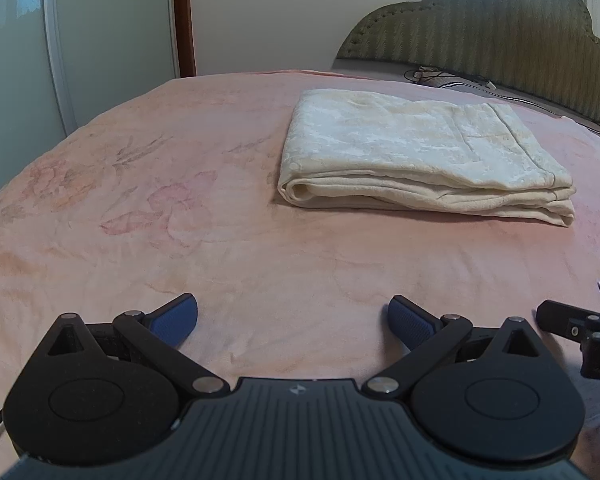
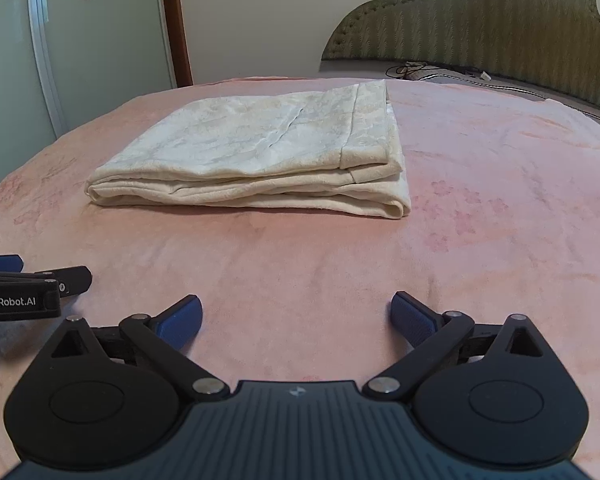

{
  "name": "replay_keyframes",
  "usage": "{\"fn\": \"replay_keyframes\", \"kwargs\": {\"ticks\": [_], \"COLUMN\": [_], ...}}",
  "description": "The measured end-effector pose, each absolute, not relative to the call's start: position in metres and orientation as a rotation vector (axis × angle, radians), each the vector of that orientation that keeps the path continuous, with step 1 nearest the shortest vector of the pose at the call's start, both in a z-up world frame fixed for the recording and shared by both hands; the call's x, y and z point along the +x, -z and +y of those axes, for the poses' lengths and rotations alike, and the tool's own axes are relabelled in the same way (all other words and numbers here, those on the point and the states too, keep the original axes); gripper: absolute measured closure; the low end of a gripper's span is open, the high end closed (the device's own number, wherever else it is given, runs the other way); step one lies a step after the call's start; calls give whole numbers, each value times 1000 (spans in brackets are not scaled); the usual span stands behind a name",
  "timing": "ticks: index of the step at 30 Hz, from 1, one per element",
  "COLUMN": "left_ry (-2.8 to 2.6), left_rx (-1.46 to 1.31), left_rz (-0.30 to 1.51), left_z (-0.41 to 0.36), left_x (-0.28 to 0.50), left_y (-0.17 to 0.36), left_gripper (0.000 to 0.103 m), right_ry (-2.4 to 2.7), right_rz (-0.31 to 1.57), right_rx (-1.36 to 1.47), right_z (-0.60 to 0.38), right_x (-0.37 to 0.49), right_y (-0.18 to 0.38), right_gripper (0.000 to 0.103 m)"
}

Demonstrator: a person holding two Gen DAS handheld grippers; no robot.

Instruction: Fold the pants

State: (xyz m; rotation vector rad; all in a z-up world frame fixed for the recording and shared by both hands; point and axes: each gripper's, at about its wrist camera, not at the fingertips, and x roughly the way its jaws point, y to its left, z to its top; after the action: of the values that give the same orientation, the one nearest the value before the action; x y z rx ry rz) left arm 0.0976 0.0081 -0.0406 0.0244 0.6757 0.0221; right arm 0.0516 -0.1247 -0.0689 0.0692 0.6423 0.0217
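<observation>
Cream-white pants (image 1: 416,152) lie folded into a flat rectangular stack on the pink bedspread (image 1: 180,208). In the right wrist view the pants (image 2: 260,152) sit ahead and slightly left. My left gripper (image 1: 292,320) is open and empty, low over the bedspread, well short of the pants. My right gripper (image 2: 296,318) is open and empty too, also short of the pants. The right gripper's side shows at the right edge of the left wrist view (image 1: 580,328); the left gripper's side shows at the left edge of the right wrist view (image 2: 24,292).
An olive padded headboard (image 1: 500,28) stands at the far right end of the bed, with cables (image 1: 452,80) lying by it. A white sliding door (image 1: 100,40) and a brown door frame (image 1: 182,16) stand beyond the bed's far edge.
</observation>
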Motion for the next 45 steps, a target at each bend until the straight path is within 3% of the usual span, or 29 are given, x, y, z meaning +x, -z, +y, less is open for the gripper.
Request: {"fn": "replay_keyframes", "kwargs": {"ticks": [45], "left_ry": [-21], "left_rx": [21], "left_rz": [675], "left_z": [10], "left_x": [98], "left_y": [41], "left_gripper": [0], "right_ry": [-19], "right_rz": [647], "right_rx": [57], "right_z": [-123], "right_x": [52], "right_y": [70], "right_gripper": [0]}}
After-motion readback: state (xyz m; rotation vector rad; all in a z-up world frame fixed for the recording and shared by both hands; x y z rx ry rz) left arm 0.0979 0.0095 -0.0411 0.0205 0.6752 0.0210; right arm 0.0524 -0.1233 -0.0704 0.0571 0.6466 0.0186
